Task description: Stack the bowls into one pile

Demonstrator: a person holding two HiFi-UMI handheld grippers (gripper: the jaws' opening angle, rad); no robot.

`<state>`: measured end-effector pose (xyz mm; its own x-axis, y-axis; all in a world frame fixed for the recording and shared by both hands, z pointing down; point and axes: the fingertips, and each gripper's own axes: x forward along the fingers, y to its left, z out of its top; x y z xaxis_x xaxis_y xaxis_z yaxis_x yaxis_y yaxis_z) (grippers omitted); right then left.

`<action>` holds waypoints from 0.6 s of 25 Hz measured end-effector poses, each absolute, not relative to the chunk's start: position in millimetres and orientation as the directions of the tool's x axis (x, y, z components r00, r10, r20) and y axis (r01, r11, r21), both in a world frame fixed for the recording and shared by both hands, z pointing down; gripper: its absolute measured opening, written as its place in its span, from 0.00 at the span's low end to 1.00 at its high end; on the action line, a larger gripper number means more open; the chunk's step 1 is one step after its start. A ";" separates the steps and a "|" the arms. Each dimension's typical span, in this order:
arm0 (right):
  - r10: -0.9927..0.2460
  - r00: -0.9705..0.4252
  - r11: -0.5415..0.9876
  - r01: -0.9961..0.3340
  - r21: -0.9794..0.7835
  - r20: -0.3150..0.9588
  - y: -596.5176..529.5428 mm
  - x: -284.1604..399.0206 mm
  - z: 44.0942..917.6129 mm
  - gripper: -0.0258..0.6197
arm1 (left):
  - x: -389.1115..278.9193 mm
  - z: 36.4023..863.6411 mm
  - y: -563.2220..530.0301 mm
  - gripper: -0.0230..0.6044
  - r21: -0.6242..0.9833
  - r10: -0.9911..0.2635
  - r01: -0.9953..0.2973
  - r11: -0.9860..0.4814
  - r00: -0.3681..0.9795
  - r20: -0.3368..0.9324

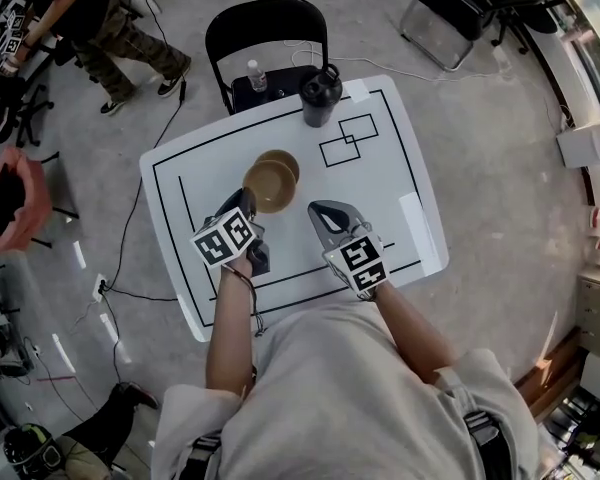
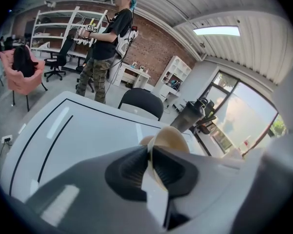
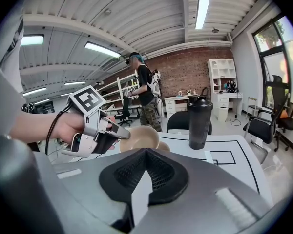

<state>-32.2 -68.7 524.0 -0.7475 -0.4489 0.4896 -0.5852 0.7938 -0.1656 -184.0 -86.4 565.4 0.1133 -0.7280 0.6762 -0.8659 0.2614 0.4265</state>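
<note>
From the head view I see the left gripper (image 1: 247, 204) reaching in over the white table (image 1: 380, 208). Its own camera shows both pads clamped on the rim of a tan bowl (image 2: 172, 136), one pad inside the wall and one outside. That bowl is tipped, with its opening turned partly toward my right side.

The second bowl (image 1: 283, 160) sits upright on the table just behind it, toward the far edge. Seen from above, the two overlap. I can't quite make out whether the held bowl touches the second bowl or hangs just clear of it, because its own rim covers the place where they would meet.

The right gripper (image 1: 322, 212) hovers near the held bowl on its right, not touching it. Its jaws are pressed together with nothing between them.

A black shaker bottle (image 1: 320, 96) stands upright near the far edge of the table, well apart from the bowls and beside two drawn rectangles (image 1: 348, 138). A black chair (image 1: 265, 23) stands just beyond that edge, with a small clear bottle (image 1: 257, 75) on its seat. A person (image 2: 105, 48) stands farther back in the room.
</note>
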 end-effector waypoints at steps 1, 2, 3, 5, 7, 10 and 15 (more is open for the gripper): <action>-0.448 -0.748 0.794 -0.585 -0.167 0.490 -70.9 -32.4 525.0 0.04 | -182.8 565.7 -90.2 0.08 0.422 -0.728 -0.870 0.256 0.114 0.676; -0.445 -0.748 0.794 -0.584 -0.170 0.492 -72.7 -32.6 526.3 0.04 | -181.9 566.4 -93.6 0.08 0.415 -0.727 -0.874 0.252 0.113 0.678; -0.443 -0.749 0.793 -0.583 -0.173 0.494 -74.3 -32.7 528.1 0.04 | -181.1 567.8 -96.2 0.08 0.407 -0.724 -0.879 0.248 0.111 0.681; -0.438 -0.749 0.794 -0.581 -0.176 0.497 -77.8 -32.0 531.0 0.04 | -179.3 570.8 -100.1 0.08 0.397 -0.716 -0.884 0.247 0.110 0.689; -0.433 -0.751 0.798 -0.577 -0.176 0.499 -83.0 -30.7 533.2 0.04 | -177.6 572.9 -104.6 0.08 0.396 -0.715 -0.884 0.248 0.109 0.691; -0.425 -0.752 0.802 -0.571 -0.175 0.504 -91.3 -29.3 537.2 0.04 | -177.2 576.2 -112.2 0.08 0.395 -0.715 -0.884 0.251 0.106 0.691; -0.402 -0.756 0.811 -0.556 -0.182 0.517 -95.9 -30.5 541.7 0.04 | -177.4 585.3 -117.1 0.08 0.391 -0.700 -0.881 0.266 0.102 0.706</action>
<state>-30.5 -95.9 541.7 -0.7558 -0.4021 0.5168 -0.5558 0.8112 -0.1817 -177.4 -117.1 585.3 0.1024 -0.7003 0.7064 -0.8813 0.2655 0.3910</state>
